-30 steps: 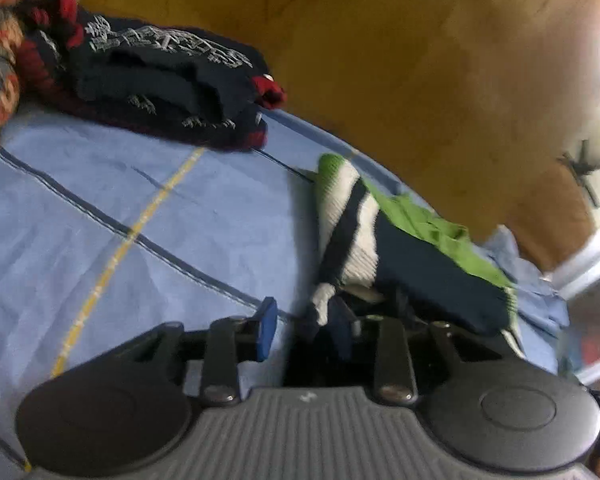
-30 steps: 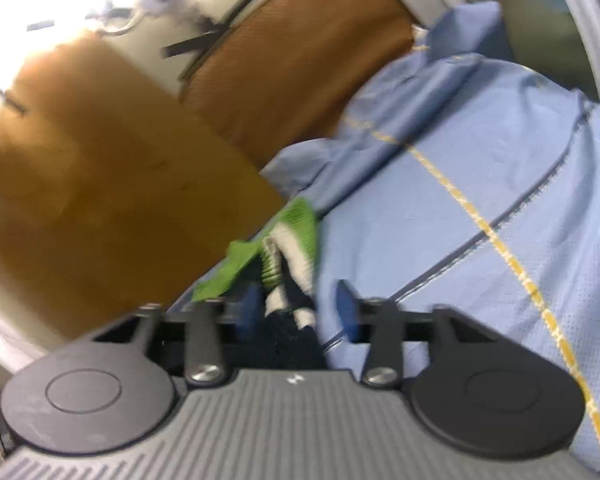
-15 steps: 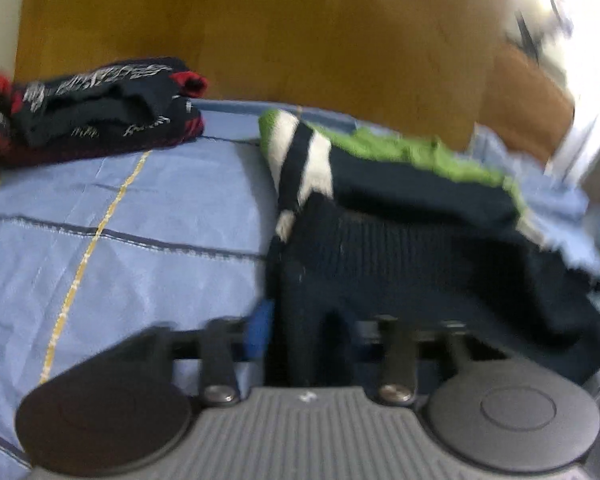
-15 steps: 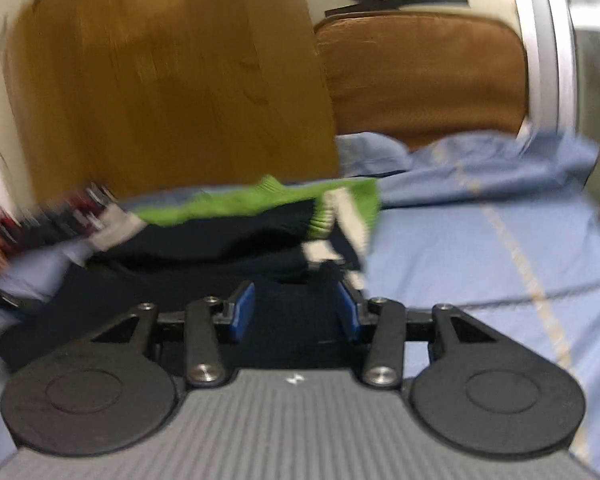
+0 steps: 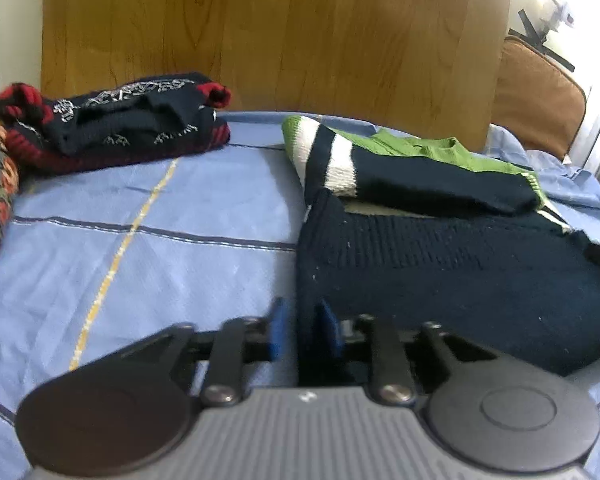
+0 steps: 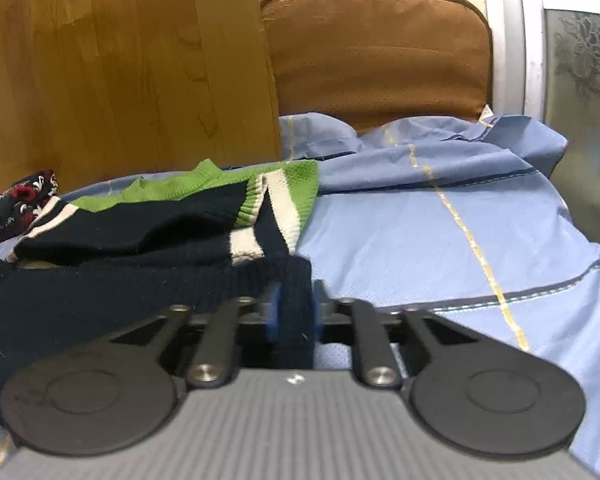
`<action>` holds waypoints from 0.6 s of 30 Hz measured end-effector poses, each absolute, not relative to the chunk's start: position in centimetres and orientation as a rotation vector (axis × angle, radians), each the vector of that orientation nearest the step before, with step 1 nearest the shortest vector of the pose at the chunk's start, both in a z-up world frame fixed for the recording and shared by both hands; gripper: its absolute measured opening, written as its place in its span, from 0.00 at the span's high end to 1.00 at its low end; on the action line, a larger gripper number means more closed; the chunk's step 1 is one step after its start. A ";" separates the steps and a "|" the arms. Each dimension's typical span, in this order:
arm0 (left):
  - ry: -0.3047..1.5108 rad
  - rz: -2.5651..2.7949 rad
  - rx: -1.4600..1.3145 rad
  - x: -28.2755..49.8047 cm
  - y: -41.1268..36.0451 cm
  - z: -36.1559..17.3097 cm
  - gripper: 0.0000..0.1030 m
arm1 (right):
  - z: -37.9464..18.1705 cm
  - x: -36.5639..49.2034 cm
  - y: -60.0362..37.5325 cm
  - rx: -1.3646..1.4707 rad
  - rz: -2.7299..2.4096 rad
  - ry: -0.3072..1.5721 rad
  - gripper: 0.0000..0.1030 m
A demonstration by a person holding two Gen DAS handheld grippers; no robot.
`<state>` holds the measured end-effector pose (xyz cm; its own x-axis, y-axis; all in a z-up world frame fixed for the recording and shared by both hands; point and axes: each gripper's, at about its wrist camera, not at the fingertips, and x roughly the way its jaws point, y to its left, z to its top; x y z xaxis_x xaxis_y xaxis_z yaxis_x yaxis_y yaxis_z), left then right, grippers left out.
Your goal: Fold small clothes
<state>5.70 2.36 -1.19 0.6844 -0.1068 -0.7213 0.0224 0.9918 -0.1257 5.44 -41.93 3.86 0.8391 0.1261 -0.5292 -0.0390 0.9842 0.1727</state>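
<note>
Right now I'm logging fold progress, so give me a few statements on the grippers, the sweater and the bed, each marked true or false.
1. The right gripper pinches the navy sweater's hem. True.
2. The left gripper holds nothing. False: navy knit sits between its blue pads.
3. The sweater has green and white bands. True.
4. The bedsheet is plain white. False: it is blue with yellow and dark lines.
5. The folded red-and-navy knit lies on the sweater. False: it lies apart, near the headboard.

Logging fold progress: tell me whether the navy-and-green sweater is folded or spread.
Partly folded: the sweater has both striped sleeves laid across its body, hem gripped by both grippers.
</note>
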 end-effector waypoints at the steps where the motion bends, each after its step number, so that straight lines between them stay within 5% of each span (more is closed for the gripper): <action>1: 0.815 -0.069 -0.113 5.6 2.6 -1.1 0.68 | 4.3 4.8 -42.6 0.210 0.097 0.548 0.62; 7: 0.834 -0.090 -0.189 5.5 4.2 -1.1 0.66 | 3.4 1.7 -44.1 0.420 0.161 0.566 0.60; 10: 0.820 -0.095 -0.143 5.9 3.9 -0.3 0.65 | 2.6 1.8 -43.0 0.292 0.148 0.646 0.60; 14: 0.760 -0.084 -0.084 7.2 4.5 1.8 0.53 | 5.0 2.6 -44.0 0.318 0.165 0.607 0.60; 18: 0.737 -0.102 -0.104 10.7 4.4 3.6 0.53 | 7.9 6.7 -42.9 0.309 0.247 0.584 0.60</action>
